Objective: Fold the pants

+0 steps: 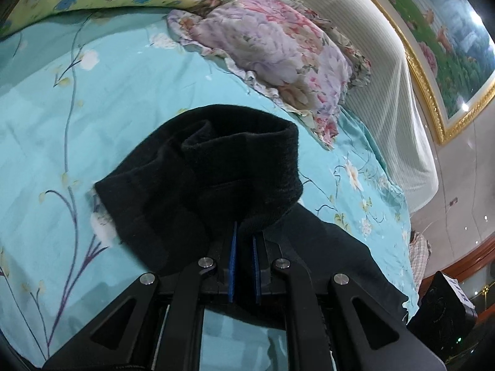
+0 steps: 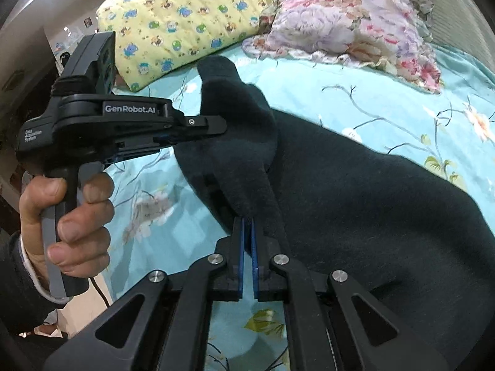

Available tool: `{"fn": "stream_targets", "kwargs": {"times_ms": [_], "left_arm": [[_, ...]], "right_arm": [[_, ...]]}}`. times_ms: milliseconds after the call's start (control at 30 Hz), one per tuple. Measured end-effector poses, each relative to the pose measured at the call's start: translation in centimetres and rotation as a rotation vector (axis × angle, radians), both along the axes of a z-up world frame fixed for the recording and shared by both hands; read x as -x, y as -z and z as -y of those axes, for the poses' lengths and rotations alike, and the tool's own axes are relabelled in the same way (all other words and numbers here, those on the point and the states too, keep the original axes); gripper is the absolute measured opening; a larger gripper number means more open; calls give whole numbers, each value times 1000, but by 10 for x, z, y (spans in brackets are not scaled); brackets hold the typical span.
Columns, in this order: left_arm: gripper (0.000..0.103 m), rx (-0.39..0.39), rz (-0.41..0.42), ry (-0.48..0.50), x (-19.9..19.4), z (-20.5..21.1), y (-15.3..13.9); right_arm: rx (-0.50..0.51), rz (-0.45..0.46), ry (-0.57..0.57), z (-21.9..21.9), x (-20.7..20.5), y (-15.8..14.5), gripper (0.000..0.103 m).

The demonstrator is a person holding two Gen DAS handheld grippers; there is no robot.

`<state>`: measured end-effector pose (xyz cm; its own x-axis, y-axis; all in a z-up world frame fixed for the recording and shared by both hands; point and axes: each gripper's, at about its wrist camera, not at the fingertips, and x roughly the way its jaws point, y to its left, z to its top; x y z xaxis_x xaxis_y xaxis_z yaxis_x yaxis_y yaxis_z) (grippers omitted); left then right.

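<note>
Both claws clench the dark pants [image 2: 355,191] mid-frame on the teal bedsheet [image 1: 123,99]: left gripper [image 1: 244,232] and right gripper [image 2: 247,219] each pinch a lifted edge, likely to carry it over for a fold.

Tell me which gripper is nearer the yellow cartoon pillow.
Left. In the right wrist view the left gripper grips the pants just below the yellow pillow; the right gripper clamps them nearer the camera.
</note>
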<state>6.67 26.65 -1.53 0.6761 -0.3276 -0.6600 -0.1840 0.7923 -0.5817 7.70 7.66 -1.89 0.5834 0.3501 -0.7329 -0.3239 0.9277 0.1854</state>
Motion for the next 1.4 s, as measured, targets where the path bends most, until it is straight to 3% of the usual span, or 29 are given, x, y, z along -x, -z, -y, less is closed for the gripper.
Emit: {"fn": "stream_targets", "kwargs": {"times_ms": [133, 333, 500, 600, 800, 867, 900, 933, 1000, 1133, 1267, 1400], "left_arm": [[11, 18, -5, -25, 8, -13, 4], [19, 13, -23, -56, 27, -26, 4], [58, -19, -44, -99, 41, -34, 1], [64, -23, -54, -115, 44, -37, -1], [70, -1, -77, -118, 44, -37, -2], [72, 11, -86, -117, 42, -36, -1], [72, 15, -89, -118, 41, -36, 0], [73, 22, -91, -119, 40, -36, 0], [74, 39, -99, -123, 39, -36, 2], [74, 58, -109, -122, 32, -36, 3], [74, 41, -119, -112, 24, -32, 1], [74, 32, -137, -138, 18, -35, 5]], "right_arm": [[-65, -29, -11, -2, 0, 3, 8], [-69, -24, -19, -13, 7, 4, 8], [-93, -19, -5, -13, 10, 1, 8], [-106, -20, 15, -9, 11, -2, 8], [-146, -14, 66, 7, 7, -14, 12], [-157, -9, 85, 12, 6, -18, 30], [-176, -5, 99, 17, 5, -20, 46], [-206, 6, 115, 23, 5, -24, 53], [-238, 4, 128, 32, 0, -29, 53], [-210, 20, 196, 48, -10, -36, 53], [-232, -5, 282, 79, -19, -34, 53], [-228, -5, 274, 87, -36, -43, 53]]}}
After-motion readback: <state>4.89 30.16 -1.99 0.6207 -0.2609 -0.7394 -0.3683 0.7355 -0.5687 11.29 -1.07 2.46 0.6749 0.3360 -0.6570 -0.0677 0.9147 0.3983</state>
